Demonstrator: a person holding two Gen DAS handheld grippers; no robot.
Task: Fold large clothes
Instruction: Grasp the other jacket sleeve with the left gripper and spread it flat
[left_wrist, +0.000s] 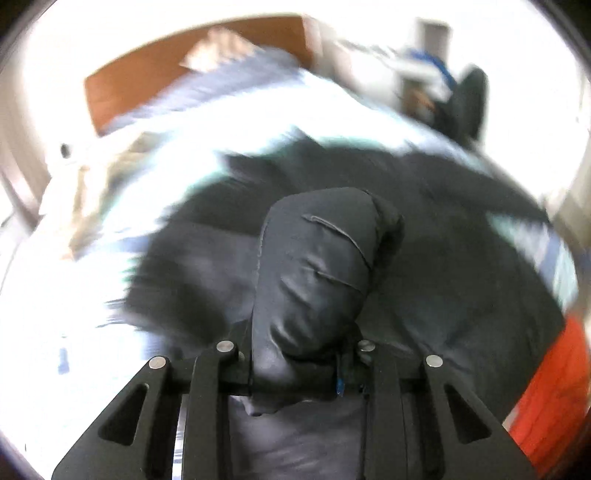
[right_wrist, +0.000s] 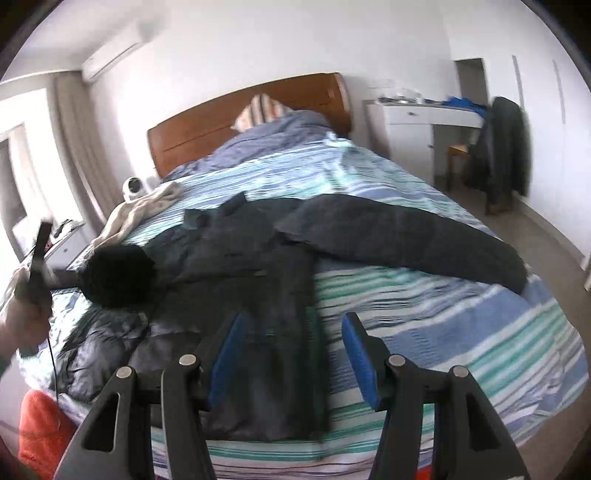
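A large dark padded jacket (right_wrist: 258, 254) lies spread on the striped bed (right_wrist: 461, 332), one sleeve (right_wrist: 406, 236) stretched out to the right. My left gripper (left_wrist: 299, 354) is shut on the other sleeve's end (left_wrist: 317, 266), which bulges up in front of the camera; the left wrist view is blurred. In the right wrist view that gripper (right_wrist: 66, 278) holds the bunched sleeve (right_wrist: 118, 277) above the jacket's left side. My right gripper (right_wrist: 291, 350) is open and empty, its blue pads (right_wrist: 360, 362) hovering over the jacket's lower body.
A cream garment (right_wrist: 144, 210) lies on the bed's far left. A wooden headboard (right_wrist: 251, 114) and pillows stand at the back. A white desk (right_wrist: 424, 122) and a chair draped with dark clothes (right_wrist: 506, 147) stand right. Something orange (right_wrist: 40, 424) shows at lower left.
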